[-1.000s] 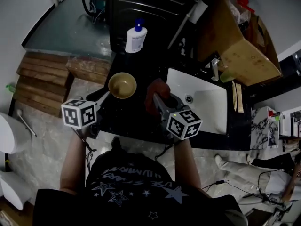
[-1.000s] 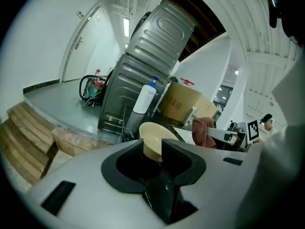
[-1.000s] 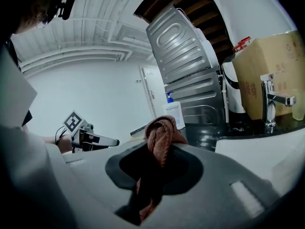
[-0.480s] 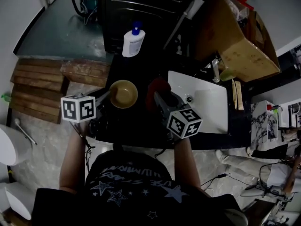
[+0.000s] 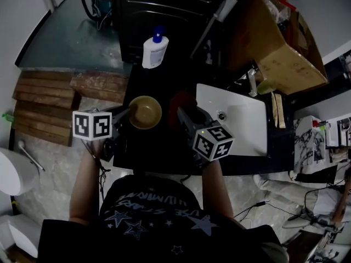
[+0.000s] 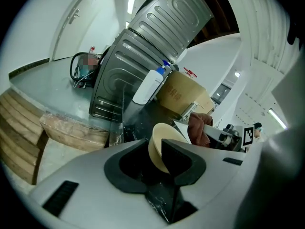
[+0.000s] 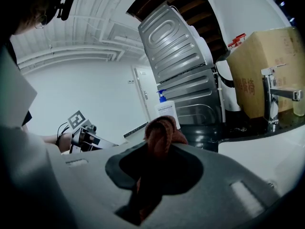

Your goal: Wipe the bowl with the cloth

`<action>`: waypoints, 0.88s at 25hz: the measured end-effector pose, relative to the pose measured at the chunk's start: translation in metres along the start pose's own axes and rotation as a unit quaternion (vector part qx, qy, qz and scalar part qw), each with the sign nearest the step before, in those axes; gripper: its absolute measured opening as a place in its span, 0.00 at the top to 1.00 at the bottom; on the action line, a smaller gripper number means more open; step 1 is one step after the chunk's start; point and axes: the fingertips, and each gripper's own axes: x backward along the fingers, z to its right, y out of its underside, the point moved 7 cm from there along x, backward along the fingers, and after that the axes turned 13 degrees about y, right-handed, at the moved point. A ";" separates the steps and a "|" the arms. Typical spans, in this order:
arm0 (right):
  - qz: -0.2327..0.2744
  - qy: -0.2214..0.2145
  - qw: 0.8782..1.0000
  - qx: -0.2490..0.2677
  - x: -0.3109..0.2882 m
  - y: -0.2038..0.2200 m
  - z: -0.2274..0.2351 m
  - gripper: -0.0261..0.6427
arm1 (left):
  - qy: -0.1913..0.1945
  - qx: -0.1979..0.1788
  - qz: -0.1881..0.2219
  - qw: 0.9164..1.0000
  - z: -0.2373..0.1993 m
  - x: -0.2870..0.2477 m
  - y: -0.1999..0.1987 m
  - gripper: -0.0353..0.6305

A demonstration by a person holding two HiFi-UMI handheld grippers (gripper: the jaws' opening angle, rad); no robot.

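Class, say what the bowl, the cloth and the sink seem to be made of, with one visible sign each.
The bowl: probably ceramic or hard plastic; tan, smooth, thin even rim. The cloth: soft knitted or woven fabric; reddish brown, bunched in ribbed folds. The sink: likely glazed ceramic; white, smooth, crisp moulded edges.

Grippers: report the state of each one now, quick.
Left gripper: closed on the rim of the bowl.
Right gripper: closed on the cloth.
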 end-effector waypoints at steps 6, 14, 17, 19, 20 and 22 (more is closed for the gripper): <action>0.001 -0.002 1.000 -0.003 -0.001 -0.002 0.002 0.86 | 0.009 0.008 -0.007 1.000 0.004 -0.003 0.001 0.80; 0.000 -0.005 1.000 -0.004 0.002 0.000 -0.001 0.86 | 0.008 0.018 -0.003 1.000 0.006 -0.006 0.001 0.80; 0.000 -0.006 1.000 -0.002 0.003 -0.001 0.000 0.86 | 0.005 0.020 -0.009 1.000 0.005 -0.008 0.001 0.80; 0.001 -0.006 1.000 0.000 0.002 -0.002 0.001 0.86 | 0.005 0.020 -0.013 1.000 0.004 -0.011 0.000 0.80; 0.002 -0.006 1.000 0.000 0.002 -0.002 0.001 0.86 | 0.006 0.020 -0.016 1.000 0.004 -0.012 0.000 0.80; 0.003 -0.005 1.000 0.001 0.003 -0.003 0.002 0.86 | 0.003 0.020 -0.021 1.000 0.005 -0.014 0.000 0.84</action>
